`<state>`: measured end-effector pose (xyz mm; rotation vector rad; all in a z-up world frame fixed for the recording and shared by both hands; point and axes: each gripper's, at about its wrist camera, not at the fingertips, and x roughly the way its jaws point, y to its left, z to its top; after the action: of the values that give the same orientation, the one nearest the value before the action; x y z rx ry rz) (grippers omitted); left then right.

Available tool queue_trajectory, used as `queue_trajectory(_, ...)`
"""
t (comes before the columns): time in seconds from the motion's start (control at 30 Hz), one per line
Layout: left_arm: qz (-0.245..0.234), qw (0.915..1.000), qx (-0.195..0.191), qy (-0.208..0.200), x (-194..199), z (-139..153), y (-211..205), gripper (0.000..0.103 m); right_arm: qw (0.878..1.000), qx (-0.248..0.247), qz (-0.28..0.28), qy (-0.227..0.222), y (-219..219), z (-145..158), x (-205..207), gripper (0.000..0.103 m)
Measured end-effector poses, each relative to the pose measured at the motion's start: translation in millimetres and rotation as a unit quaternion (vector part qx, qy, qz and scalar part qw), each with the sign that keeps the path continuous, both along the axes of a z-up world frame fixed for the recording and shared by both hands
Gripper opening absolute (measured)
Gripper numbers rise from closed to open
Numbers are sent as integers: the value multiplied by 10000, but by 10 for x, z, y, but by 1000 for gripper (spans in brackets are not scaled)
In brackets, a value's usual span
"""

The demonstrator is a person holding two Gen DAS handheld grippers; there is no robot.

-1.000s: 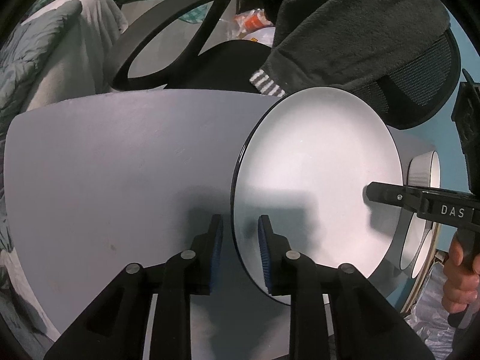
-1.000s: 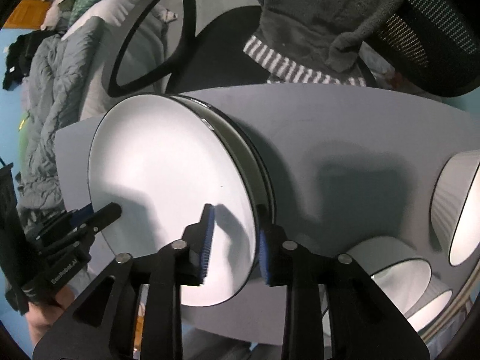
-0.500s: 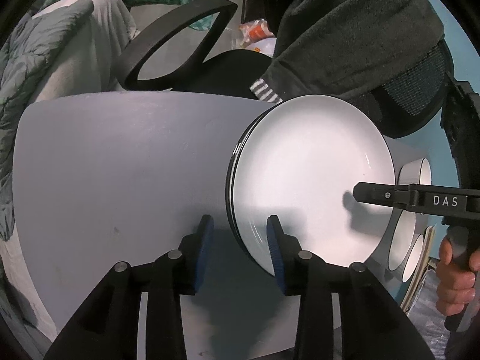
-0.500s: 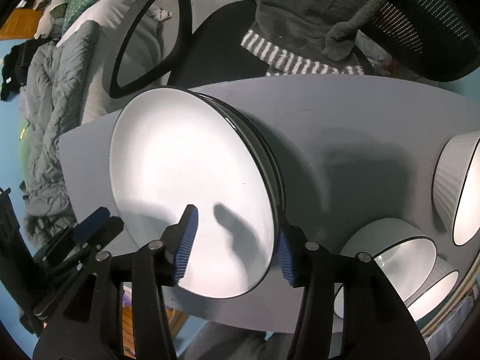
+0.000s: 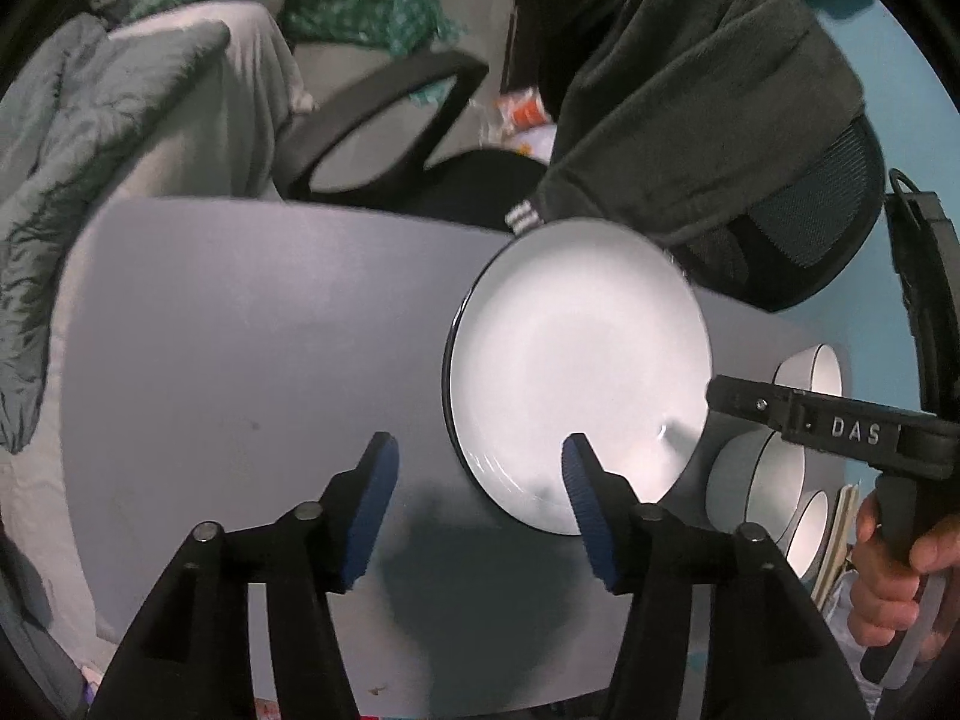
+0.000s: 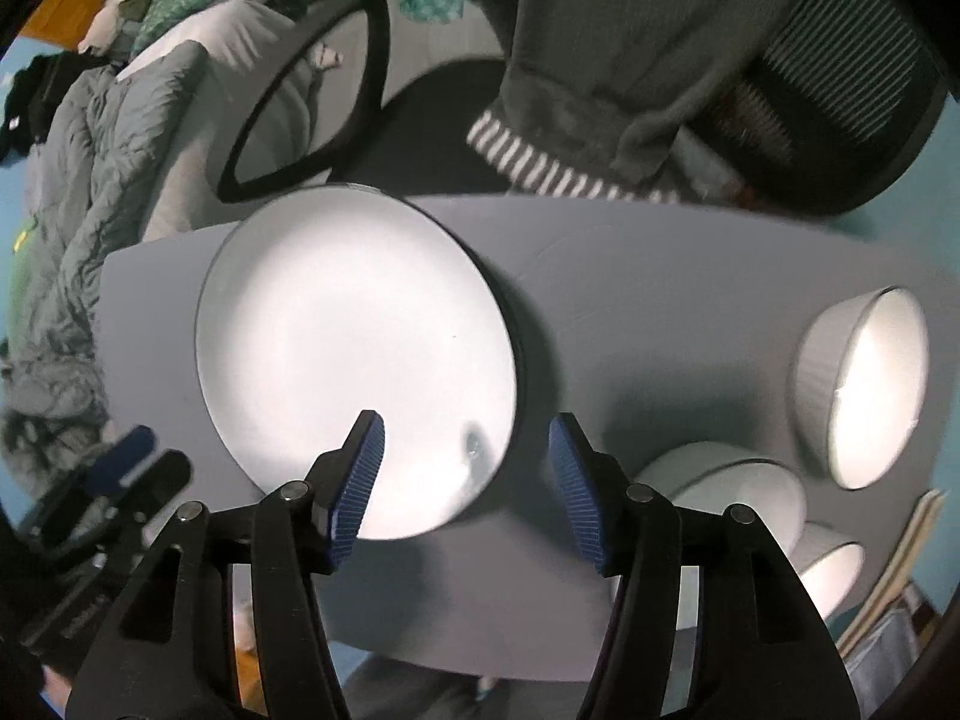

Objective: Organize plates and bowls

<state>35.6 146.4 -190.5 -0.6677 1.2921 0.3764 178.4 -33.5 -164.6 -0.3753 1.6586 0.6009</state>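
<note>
Plates (image 5: 576,372) with dark rims lay stacked flat on the grey table (image 5: 240,360), white faces up. The left gripper (image 5: 477,480) hovered at the stack's near edge with its blue pads spread wide, nothing between them. The right gripper (image 6: 465,462) hung over the opposite edge of the stack, fingers likewise parted and holding nothing, one pad above the white face and the other past the rim. Three white bowls (image 6: 864,384) sat on the table beside the stack, near the right gripper. A black office chair (image 5: 798,228) draped with a dark garment (image 5: 690,90) stood behind the table.
</note>
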Motion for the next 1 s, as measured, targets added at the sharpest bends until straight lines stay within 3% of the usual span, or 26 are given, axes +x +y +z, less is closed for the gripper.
queue_trajectory(0.1, 51, 9998, 131, -110, -57, 188, -34, 60, 9981, 13, 223, -569, -43, 271, -70, 68)
queue_trajectory(0.2, 75, 9993, 278, -248, -118, 385, -84, 65, 9946, 24, 358, -976, -108, 478, -109, 69)
queue_trajectory(0.27, 56, 9986, 387, -358, -169, 526, -123, 73, 9923, 51, 386, -1177, -155, 592, -116, 69)
queue_trajectory(0.4, -9, 9963, 640, -578, -267, 819, -224, 74, 9860, 136, 414, -1609, -273, 885, -162, 70)
queue_trajectory(1.0, -218, 9856, 1032, -1321, -483, 1691, -602, 75, 9656, 729, 101, -2495, -757, 1877, -530, 70)
